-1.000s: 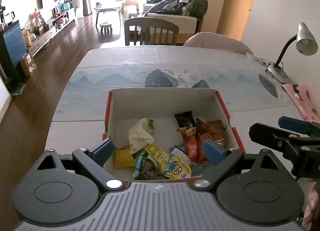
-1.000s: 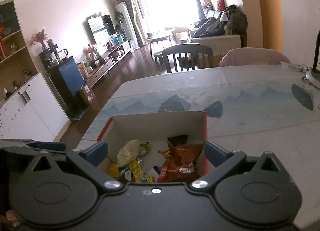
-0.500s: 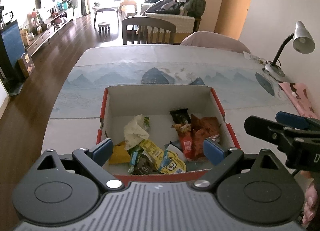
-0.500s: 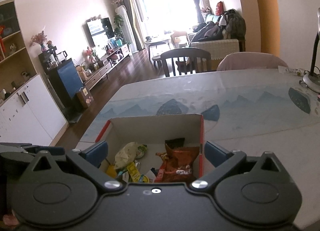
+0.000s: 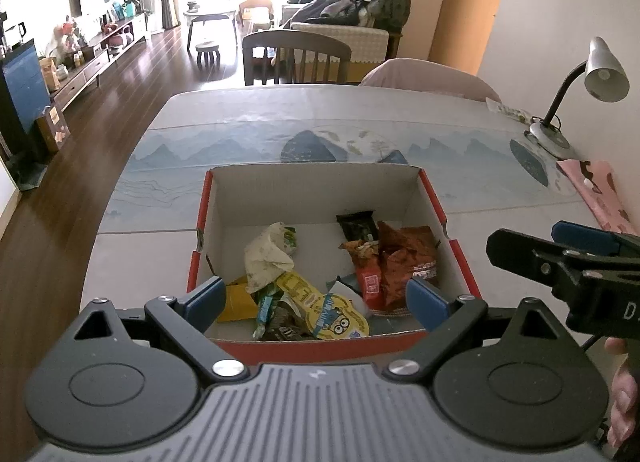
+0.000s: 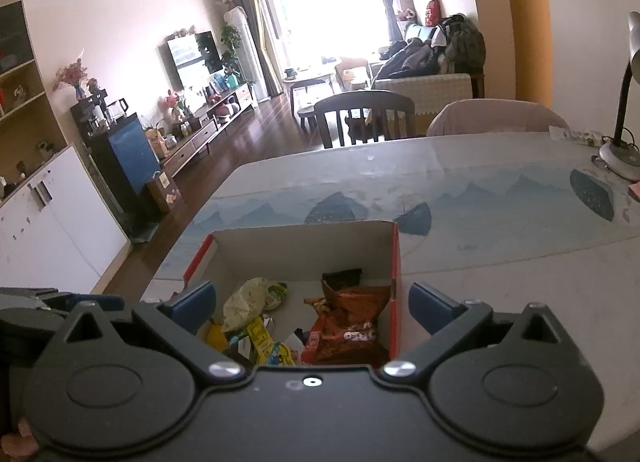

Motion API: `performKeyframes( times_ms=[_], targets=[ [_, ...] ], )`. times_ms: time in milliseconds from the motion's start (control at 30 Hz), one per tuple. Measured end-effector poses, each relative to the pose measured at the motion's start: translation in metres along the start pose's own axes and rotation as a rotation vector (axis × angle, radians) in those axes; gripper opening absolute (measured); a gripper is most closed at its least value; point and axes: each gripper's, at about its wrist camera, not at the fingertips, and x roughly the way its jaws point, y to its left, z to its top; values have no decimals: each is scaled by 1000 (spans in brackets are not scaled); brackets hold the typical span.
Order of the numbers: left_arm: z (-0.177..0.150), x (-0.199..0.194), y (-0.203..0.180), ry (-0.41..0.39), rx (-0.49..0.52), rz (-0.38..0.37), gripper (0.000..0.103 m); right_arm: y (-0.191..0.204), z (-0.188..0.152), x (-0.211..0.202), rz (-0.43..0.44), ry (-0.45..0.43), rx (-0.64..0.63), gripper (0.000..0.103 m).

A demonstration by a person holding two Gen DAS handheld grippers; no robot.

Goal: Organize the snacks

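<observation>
Pulled back and up over the last second: in the left wrist view the box (image 5: 320, 198) now sits whole in mid-frame, its near red wall showing where a second ago the gripper body covered it. Same drift in the right wrist view, box lower and smaller. Reads as a retreat after a drop, with nothing carried out; likely near the end of the tidying, since no loose snack shows on the worktop (image 5: 248, 134).

Left gripper (image 5: 316, 304) spread wide and empty, blue fingers (image 5: 206, 298) framing the near edge of the box at lower centre. Right gripper (image 6: 312, 308) equally wide apart, nothing between its pads, hovering at lower centre of its own frame above the box's right-hand wall (image 6: 396, 286).

Snacks all inside the box, beyond and below the fingers, none touching them: pale crumpled wrapper (image 5: 268, 254) left of centre, yellow minion packet (image 5: 324, 310) nearest the left gripper, orange-brown Oreo bag (image 5: 404, 258) against the right wall, dark packet (image 5: 358, 226) behind it.

Lamp (image 5: 600, 74) at upper right, pink cloth (image 5: 596, 190) at right edge, both well apart from the box.
</observation>
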Motion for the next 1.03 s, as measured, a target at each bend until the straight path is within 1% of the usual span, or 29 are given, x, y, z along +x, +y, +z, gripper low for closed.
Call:
performKeyframes(
  times_ms=[1033],
  targets=[
    [3, 12, -8, 24, 17, -11, 97, -8, -4, 4, -21, 21, 30, 103]
  ],
)
